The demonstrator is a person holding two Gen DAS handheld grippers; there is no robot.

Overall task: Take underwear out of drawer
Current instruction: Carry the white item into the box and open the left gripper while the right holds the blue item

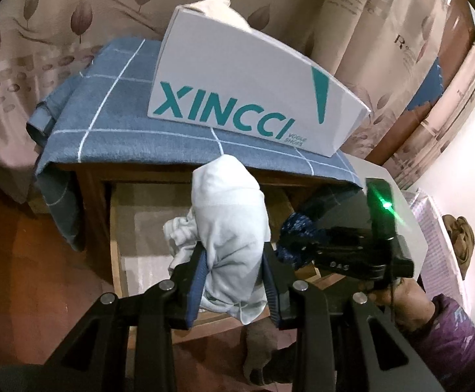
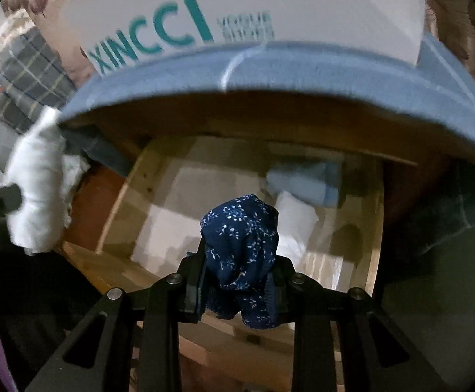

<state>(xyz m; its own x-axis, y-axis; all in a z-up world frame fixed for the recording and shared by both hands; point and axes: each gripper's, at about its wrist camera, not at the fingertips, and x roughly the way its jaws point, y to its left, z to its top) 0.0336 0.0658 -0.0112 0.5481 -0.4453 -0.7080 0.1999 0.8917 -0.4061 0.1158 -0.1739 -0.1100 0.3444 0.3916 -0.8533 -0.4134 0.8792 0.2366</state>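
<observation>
My left gripper (image 1: 234, 261) is shut on pale white underwear (image 1: 230, 215), a bunched bundle held above the open wooden drawer (image 1: 139, 228). My right gripper (image 2: 237, 268) is shut on dark blue underwear with small white flowers (image 2: 240, 241), held above the same drawer (image 2: 372, 245). The right gripper and its blue bundle (image 1: 294, 232) show at the right of the left wrist view. The white bundle (image 2: 36, 189) shows at the left of the right wrist view. A folded pale blue cloth (image 2: 302, 183) and a white cloth (image 2: 294, 219) lie in the drawer.
A white XINCCI shoe box (image 1: 253, 88) stands on a blue checked cloth (image 1: 113, 130) that covers the cabinet top. A patterned curtain (image 1: 41, 32) hangs behind. The floor (image 1: 25, 277) is reddish brown. A white ribbed basket (image 1: 439, 228) is at the right.
</observation>
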